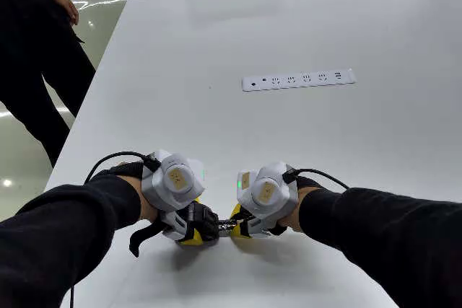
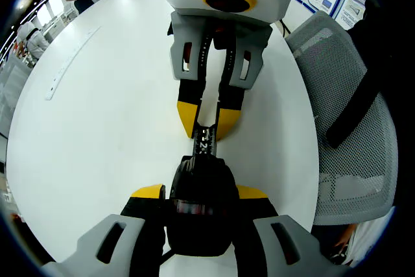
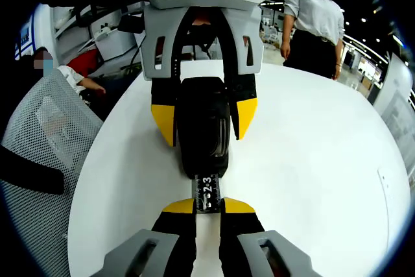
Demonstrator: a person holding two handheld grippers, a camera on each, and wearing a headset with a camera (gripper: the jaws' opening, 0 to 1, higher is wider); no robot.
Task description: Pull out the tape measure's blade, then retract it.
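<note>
gripping tape measure [image 2: 201,215] case w/ left gripper [image 2: 200,191], pinching short blade [image 3: 207,189] w/ right gripper [image 3: 208,207]; held low, tip-to-tip, over white table [image 1: 216,34].

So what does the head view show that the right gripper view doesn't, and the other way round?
The head view adds the person's dark sleeves, reaching in from the near edge. The right gripper view adds the printed numbers on the blade and a mesh chair beside the bench. Both show the white table, the left gripper shut on the tape measure, and the right gripper clamped on the blade.
</note>
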